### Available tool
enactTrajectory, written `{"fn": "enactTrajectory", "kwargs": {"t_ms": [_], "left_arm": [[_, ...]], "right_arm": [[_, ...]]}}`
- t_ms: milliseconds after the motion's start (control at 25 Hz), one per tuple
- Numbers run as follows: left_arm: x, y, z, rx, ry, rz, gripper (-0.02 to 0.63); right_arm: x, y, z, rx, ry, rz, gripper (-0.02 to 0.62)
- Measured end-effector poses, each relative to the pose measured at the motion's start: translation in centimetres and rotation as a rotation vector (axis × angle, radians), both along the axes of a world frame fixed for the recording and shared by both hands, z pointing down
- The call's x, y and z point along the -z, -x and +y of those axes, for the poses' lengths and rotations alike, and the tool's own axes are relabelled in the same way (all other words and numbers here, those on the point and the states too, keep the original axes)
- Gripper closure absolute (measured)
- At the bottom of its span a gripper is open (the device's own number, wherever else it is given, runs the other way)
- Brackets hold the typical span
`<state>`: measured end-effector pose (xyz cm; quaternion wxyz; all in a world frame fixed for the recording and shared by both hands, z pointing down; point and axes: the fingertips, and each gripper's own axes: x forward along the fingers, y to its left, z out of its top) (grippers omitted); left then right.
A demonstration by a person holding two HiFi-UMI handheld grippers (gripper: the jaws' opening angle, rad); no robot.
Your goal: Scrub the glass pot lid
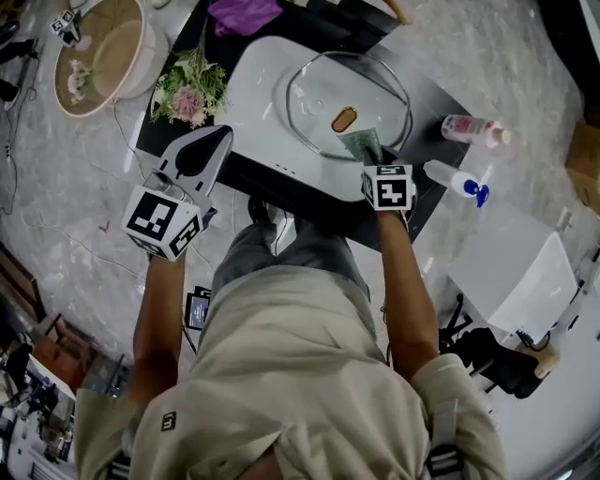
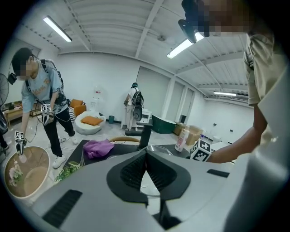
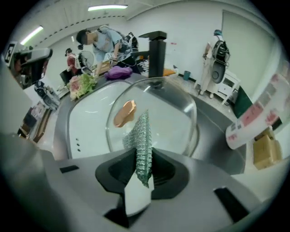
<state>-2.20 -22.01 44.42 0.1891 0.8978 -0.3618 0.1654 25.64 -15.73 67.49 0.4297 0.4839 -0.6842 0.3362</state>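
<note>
The glass pot lid (image 1: 349, 103) lies in the white sink (image 1: 258, 80), its tan knob (image 1: 344, 119) facing up. My right gripper (image 1: 373, 155) hovers at the lid's near rim, shut on a green mesh scrub pad (image 1: 361, 142). In the right gripper view the scrub pad (image 3: 140, 140) sticks out from the jaws of the right gripper (image 3: 141, 152) over the lid (image 3: 181, 113), close to the knob (image 3: 124, 113). My left gripper (image 1: 221, 136) stays at the sink's near left corner, away from the lid. The jaws of the left gripper (image 2: 146, 156) are shut with nothing between them.
A black faucet (image 3: 156, 50) rises behind the sink. Flowers (image 1: 192, 89) and a purple cloth (image 1: 244, 14) lie to the left and back. Two bottles (image 1: 473, 129) (image 1: 455, 178) rest on the counter's right. A round basket (image 1: 98, 52) sits on the floor; people stand beyond.
</note>
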Motion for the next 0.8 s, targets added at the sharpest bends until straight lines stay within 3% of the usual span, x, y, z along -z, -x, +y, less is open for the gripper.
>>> {"fn": "enactTrajectory", "kwargs": {"t_ms": [120, 280, 800], "left_arm": [[0.3, -0.2, -0.2, -0.003, -0.003, 0.001, 0.591], [0.3, -0.5, -0.3, -0.006, -0.005, -0.001, 0.591], [0.4, 0.9, -0.3, 0.039, -0.007, 0.007, 0.591]], "right_arm": [[2.0, -4.2, -1.4, -0.103, -0.064, 0.036, 0.503], [3.8, -7.2, -3.3, -0.171, -0.126, 0.071, 0.503], [8.9, -8.0, -12.0, -0.221, -0.302, 0.096, 0.505]]}}
